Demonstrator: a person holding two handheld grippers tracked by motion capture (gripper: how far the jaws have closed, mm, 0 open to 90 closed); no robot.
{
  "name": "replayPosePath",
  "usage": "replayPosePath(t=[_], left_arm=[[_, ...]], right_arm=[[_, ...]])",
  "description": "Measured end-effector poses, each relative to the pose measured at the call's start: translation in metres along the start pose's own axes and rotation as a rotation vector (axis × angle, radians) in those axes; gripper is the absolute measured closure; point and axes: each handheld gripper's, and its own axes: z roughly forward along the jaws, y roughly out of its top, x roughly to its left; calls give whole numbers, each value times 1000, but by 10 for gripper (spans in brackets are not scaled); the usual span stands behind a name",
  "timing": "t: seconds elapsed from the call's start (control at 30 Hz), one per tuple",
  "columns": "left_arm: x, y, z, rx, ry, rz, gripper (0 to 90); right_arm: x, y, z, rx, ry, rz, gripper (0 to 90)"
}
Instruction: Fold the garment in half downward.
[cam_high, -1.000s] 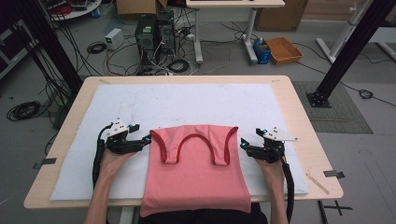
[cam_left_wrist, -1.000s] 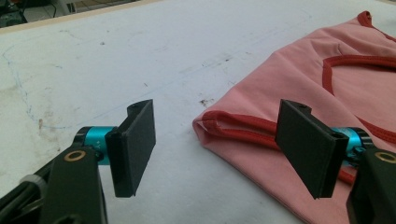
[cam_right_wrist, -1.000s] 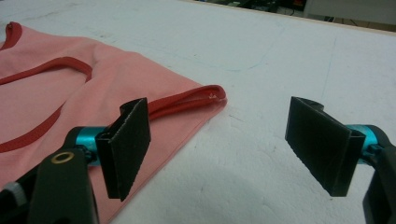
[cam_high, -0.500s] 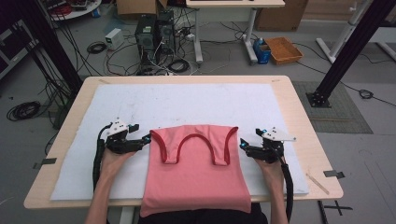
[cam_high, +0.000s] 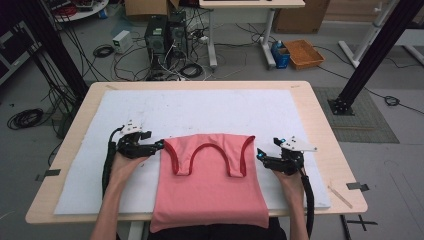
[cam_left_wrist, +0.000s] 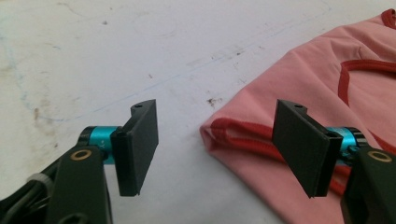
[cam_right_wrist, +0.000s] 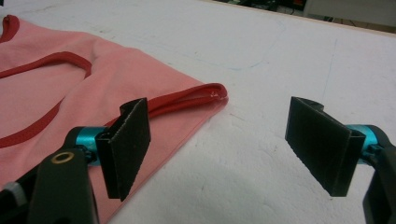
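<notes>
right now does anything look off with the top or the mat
Nothing much. The pink top lies flat and folded, its lower edge hanging over the table's near side. The white mat has faint smudges and pen lines. Both grippers, left and right, sit open beside the top's corners.

Free room: bare white mat (cam_high: 200, 107) on the wooden desk (cam_high: 320, 120) beyond and beside the folded pink red-trimmed tank top (cam_high: 210, 195). Obstacles: the top between both hand-held grippers.

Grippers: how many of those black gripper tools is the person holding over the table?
2. The left gripper sits at the pink top's left corner, the right gripper at its right corner, both open.
</notes>
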Motion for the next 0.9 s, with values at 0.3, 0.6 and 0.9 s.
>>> replayPosePath(t=[0.3,0.6,0.9], left_arm=[[0,6,25,125,-8,-33,416],[-2,-3,27,121,3,-6,473],[-12,-4,25,119,25,66,574]], right_arm=[[1,0,0,2,-2,-4,221],[2,0,1,8,-5,-14,221],[4,1,2,20,-11,-30,221]])
